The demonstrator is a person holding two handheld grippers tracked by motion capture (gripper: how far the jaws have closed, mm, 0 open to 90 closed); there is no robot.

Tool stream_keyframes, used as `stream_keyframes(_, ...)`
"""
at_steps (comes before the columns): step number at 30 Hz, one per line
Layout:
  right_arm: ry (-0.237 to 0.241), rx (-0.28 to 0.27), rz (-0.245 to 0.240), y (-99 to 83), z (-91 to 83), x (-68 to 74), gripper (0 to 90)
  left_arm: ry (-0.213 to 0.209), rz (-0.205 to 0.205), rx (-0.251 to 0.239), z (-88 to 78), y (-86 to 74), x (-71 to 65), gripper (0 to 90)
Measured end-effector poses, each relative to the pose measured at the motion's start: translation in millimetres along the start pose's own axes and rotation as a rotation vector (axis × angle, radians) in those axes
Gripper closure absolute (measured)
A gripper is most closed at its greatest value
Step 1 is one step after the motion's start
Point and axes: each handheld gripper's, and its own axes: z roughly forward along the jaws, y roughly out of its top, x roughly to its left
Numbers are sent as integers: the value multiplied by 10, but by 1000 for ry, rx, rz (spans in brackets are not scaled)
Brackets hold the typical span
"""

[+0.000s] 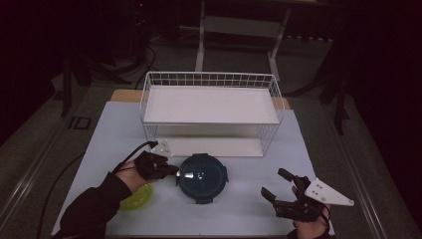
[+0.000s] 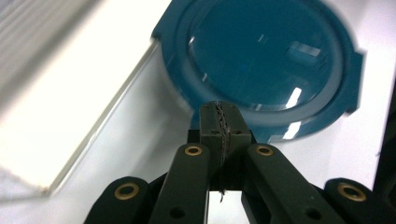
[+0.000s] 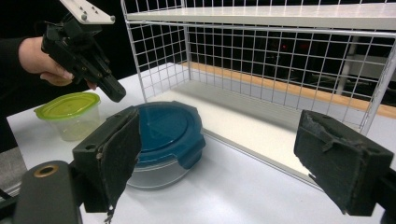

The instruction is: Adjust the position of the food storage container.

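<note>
While the room around lies dark, a pale table (image 1: 249, 209) carries one white wire rack (image 1: 211, 112). Just before the rack sits one round container with a blue lid (image 1: 202, 177); beside it, one green-lidded tub (image 1: 137, 197). The left gripper (image 1: 171, 170), jaws pressed together and empty, hovers at the lid's edge; the right gripper (image 1: 277, 189) gapes wide, empty.
</note>
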Motion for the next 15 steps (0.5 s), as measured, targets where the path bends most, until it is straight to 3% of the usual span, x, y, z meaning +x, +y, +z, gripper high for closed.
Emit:
stream_keyframes(5,-1,2,-4,2,3,9,145,4,5,65,132,-67,28,890)
stream_keyframes(8,-3,1,-3,0,2,4,145,-15,4,41,147,-45,15,890)
stream_keyframes(11,-1,7,1,-5,10,2,145,1,26,47,147,19,-10,890)
stream_keyframes(15,3,8,-7,-5,13,13,145,0,19,40,150,46,-15,891)
